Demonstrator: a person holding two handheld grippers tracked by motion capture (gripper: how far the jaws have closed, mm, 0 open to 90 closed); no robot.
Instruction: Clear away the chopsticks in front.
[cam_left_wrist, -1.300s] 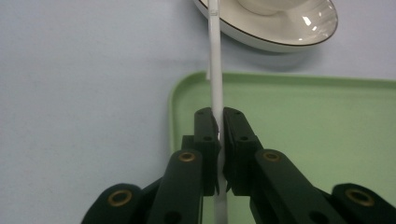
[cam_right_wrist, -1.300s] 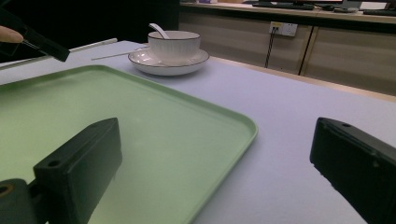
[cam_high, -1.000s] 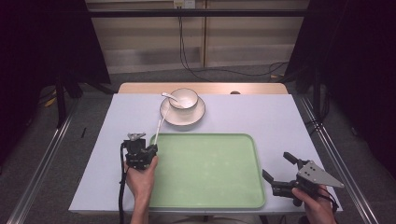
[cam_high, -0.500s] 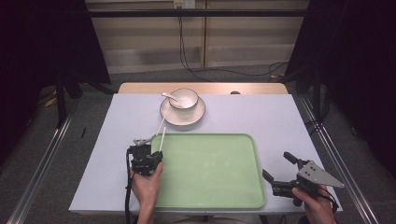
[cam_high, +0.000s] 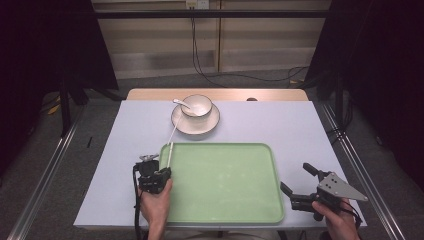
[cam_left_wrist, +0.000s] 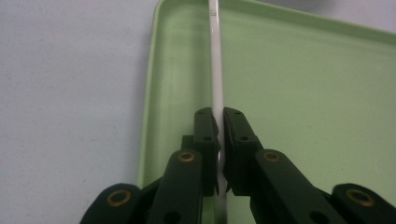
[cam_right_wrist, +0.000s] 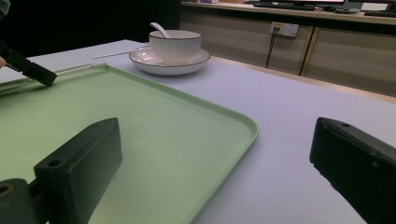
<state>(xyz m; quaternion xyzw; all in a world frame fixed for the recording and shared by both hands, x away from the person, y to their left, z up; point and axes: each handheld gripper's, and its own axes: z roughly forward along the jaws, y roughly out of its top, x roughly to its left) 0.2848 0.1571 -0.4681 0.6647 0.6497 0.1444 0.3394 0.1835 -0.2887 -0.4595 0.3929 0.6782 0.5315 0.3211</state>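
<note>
A thin white stick (cam_high: 170, 145) (cam_left_wrist: 215, 60) is clamped in my left gripper (cam_high: 164, 172) (cam_left_wrist: 218, 115), which is shut on its near end. The stick points away toward the saucer, running above the left rim of the green tray (cam_high: 225, 200) (cam_left_wrist: 303, 93). My right gripper (cam_high: 295, 176) (cam_right_wrist: 219, 140) stands open over the table just off the tray's right edge (cam_right_wrist: 140, 116), with nothing between its jaws. In the right gripper view the left gripper (cam_right_wrist: 28, 67) shows far off at the left.
A white bowl (cam_high: 197, 105) (cam_right_wrist: 175, 44) with a spoon (cam_high: 180, 103) (cam_right_wrist: 159, 29) in it sits on a saucer (cam_high: 195, 126) (cam_right_wrist: 168, 65) beyond the tray. The lilac tabletop (cam_high: 280, 125) ends at a wooden strip at the back.
My left gripper has moved right with the stick, from the bare table to the tray's left rim. The right gripper has stayed where it was.
</note>
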